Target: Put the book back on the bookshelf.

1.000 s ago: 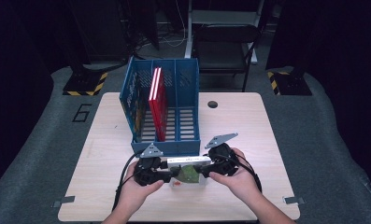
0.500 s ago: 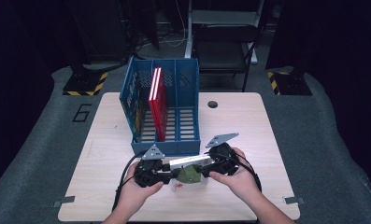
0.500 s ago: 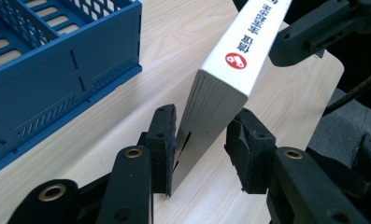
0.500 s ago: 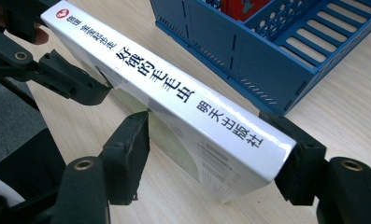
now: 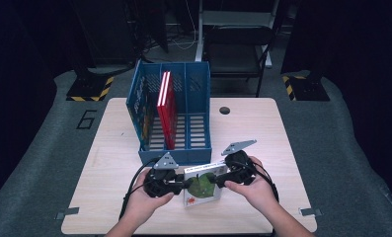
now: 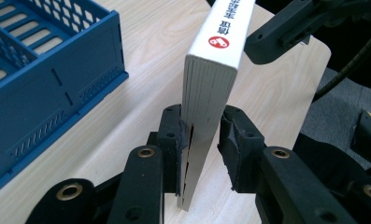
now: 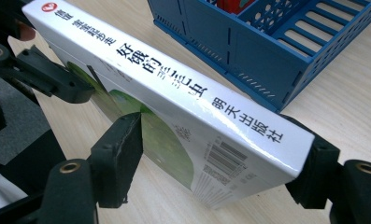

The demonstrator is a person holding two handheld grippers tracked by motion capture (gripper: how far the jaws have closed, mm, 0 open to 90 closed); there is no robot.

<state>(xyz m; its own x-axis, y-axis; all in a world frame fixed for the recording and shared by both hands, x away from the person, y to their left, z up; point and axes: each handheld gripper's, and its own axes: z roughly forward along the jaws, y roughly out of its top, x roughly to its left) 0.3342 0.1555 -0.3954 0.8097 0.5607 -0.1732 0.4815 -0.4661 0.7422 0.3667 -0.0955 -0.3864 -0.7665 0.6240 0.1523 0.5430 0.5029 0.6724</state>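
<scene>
book (image 5: 202,185) on edge, spine up | axis left-right | both tools clamp it

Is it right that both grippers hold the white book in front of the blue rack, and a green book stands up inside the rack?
Not quite: the book standing in the blue rack is red, not green, as the high view shows. The rest holds: the left gripper and right gripper both grip the white book in front of the rack.
</scene>
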